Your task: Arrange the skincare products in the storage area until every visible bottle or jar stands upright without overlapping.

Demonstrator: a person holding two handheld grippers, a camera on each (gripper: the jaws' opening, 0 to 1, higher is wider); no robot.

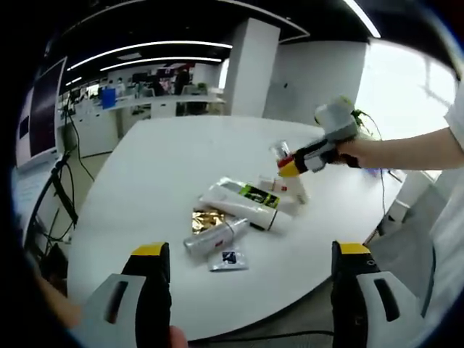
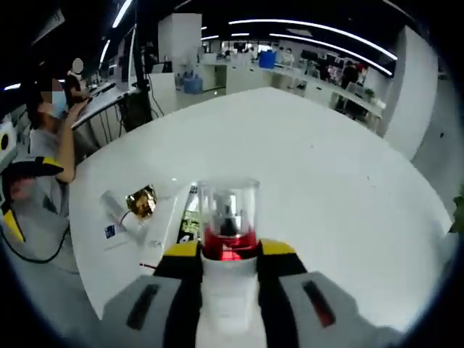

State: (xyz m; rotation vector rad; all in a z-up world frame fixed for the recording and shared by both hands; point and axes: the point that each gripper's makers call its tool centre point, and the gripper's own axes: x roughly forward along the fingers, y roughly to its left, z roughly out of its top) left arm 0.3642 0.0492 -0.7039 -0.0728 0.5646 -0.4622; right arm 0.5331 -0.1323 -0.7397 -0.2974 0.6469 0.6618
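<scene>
My right gripper (image 2: 228, 250) is shut on a white bottle (image 2: 229, 217) with a clear cap and a red collar, held above the white table (image 2: 326, 167). In the left gripper view that right gripper (image 1: 291, 167) hangs over the pile with the bottle (image 1: 297, 190) in it. Lying flat on the table are a long white box with a green and black label (image 1: 243, 199), a silver tube (image 1: 214, 238), a gold foil sachet (image 1: 206, 220) and a small white sachet (image 1: 228, 259). My left gripper (image 1: 250, 250) is open, near the table's front edge, short of the pile.
The round table (image 1: 159, 167) has bare surface behind and to the left of the pile. The pile also lies left of the bottle: box (image 2: 172, 217), gold sachet (image 2: 141, 201), silver tube (image 2: 116, 206). A person (image 2: 54, 138) sits past the table's left edge. Desks stand behind.
</scene>
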